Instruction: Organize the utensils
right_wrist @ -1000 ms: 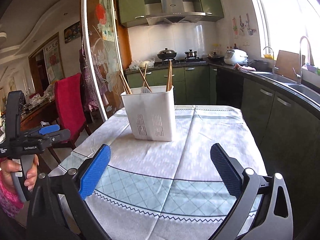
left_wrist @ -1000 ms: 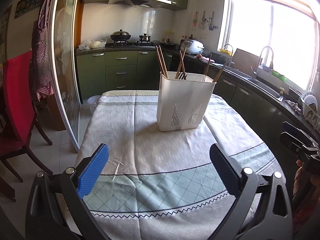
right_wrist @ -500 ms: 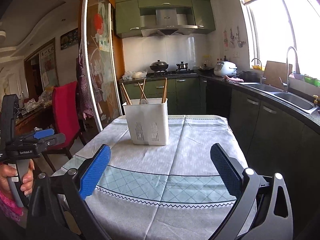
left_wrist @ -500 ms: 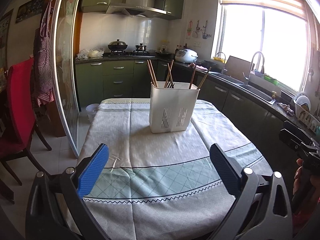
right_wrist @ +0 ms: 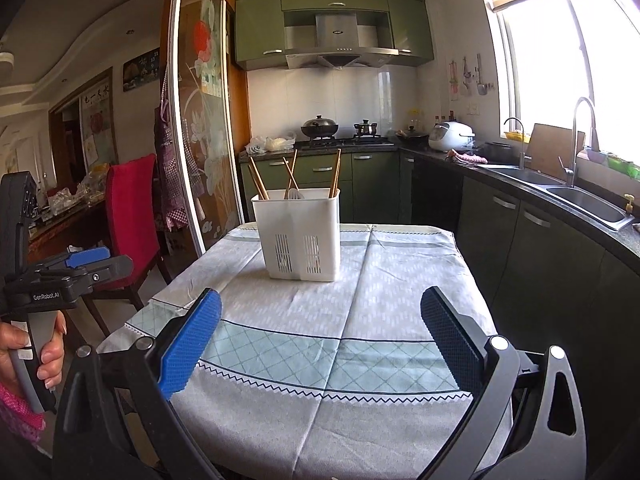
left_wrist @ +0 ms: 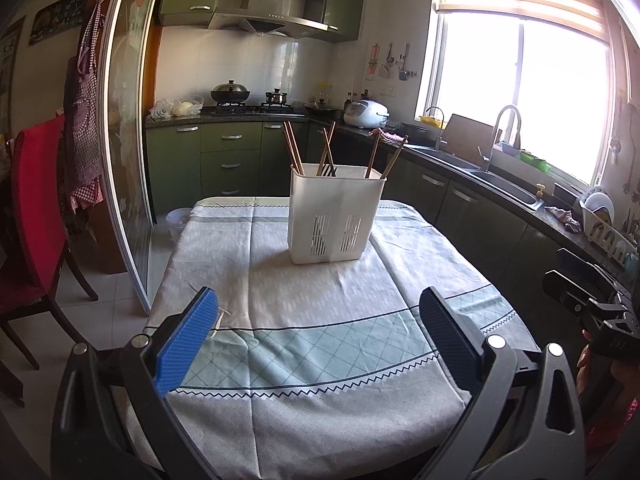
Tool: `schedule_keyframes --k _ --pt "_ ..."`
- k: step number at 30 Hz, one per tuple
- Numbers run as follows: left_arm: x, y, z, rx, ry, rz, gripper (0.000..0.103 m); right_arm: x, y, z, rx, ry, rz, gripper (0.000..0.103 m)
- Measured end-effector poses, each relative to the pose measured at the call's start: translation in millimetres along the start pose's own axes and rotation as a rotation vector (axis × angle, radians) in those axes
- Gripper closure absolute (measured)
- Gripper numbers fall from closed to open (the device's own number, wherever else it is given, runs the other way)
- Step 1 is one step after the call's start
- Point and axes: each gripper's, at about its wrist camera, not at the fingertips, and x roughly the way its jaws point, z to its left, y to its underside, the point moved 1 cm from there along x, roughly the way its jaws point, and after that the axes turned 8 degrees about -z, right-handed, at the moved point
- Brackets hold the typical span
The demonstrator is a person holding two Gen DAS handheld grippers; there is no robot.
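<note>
White utensil holder (left_wrist: 334, 216) with chopsticks (left_wrist: 293, 148) upright on the tablecloth (left_wrist: 312, 304), well ahead of each empty, wide-apart hand-held gripper (left_wrist: 320, 344) (right_wrist: 320, 344)

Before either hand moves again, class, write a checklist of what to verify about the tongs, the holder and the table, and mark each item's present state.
1. Left tongs open and holding nothing: ok.
2. Right tongs open and holding nothing: ok.
3. White utensil holder standing upright on the tablecloth: ok.
4. Chopsticks standing inside the holder: ok.
5. No loose utensils left on the cloth: ok.
6. Utensils sorted by compartment: cannot tell, the inside is hidden.
</note>
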Motion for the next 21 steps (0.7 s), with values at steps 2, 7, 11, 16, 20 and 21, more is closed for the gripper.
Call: schedule_keyframes --k 2,7,11,16,20,21 --pt "0.0 -0.4 0.3 0.001 -0.003 -0.001 0.007 0.2 -0.2 0.4 -0.002 -0.001 0.002 0.005" --pt "0.4 -0.6 1.4 0.000 -0.002 0.002 0.007 1.3 0.5 1.0 0.000 0.001 0.004 0.005" --pt "0.6 -0.7 1.7 -0.002 0.000 0.003 0.007 3.0 0.2 1.7 0.000 0.002 0.007 0.005" --pt "1.0 0.1 1.4 -0.001 0.002 0.006 0.007 3.8 0.2 1.8 -0.007 0.004 0.007 0.005" --pt "1.8 0.2 1.2 -0.002 0.002 0.007 0.007 5.0 0.7 1.6 -0.010 0.006 0.010 0.005" --pt "1.8 0.2 1.3 -0.001 0.002 0.008 0.007 5.8 0.8 1.4 -0.011 0.006 0.010 0.005"
